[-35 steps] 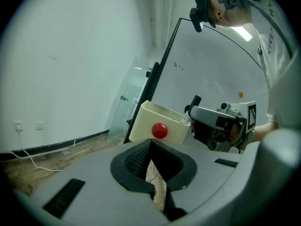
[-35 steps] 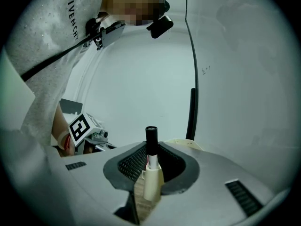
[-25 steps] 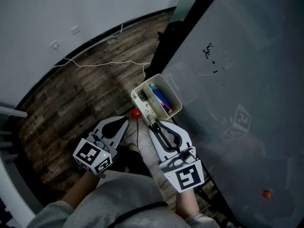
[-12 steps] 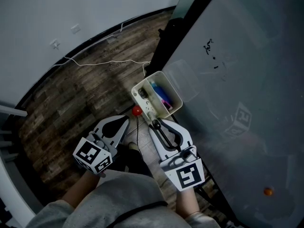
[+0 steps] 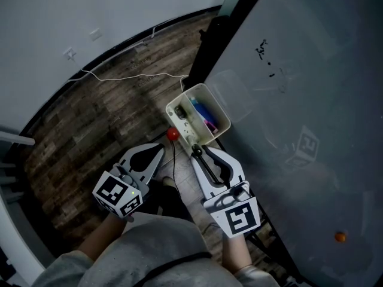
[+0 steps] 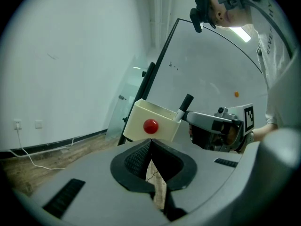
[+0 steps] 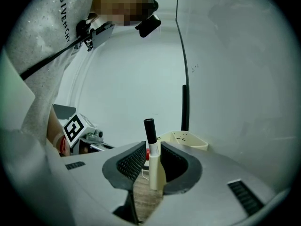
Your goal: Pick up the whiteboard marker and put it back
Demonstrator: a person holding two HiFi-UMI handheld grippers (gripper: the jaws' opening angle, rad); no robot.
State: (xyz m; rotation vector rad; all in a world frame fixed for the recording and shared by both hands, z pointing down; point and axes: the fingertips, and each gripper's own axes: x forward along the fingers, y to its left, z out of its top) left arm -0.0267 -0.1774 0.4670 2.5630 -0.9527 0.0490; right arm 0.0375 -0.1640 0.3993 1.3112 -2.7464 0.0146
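Marker [image 7: 153, 164] clamped in right claw [image 7: 151, 148] — left claw [image 6: 151, 143] closed, empty; tray [image 5: 198, 88] contents indistinct

The tray [image 5: 218, 107] is cream. A red ball [image 5: 172, 134] sits on its outer side, and a blue piece [image 5: 196, 108] and a magenta piece [image 5: 209, 128] lie inside it. Just beside the tray, the whiteboard marker [image 7: 153, 161] has a white barrel and a black cap. The right gripper [image 5: 200, 154] and left gripper [image 5: 158, 150] are pale grey with black ribbed pads. Their cubes are white with black squares. Behind the tray, the whiteboard [image 5: 311, 88] is grey-white with small black scribbles and one orange dot [image 5: 340, 237]. Left of the tray, the floor [image 5: 102, 124] is brown wood planking crossed by a white cable [image 5: 131, 78].
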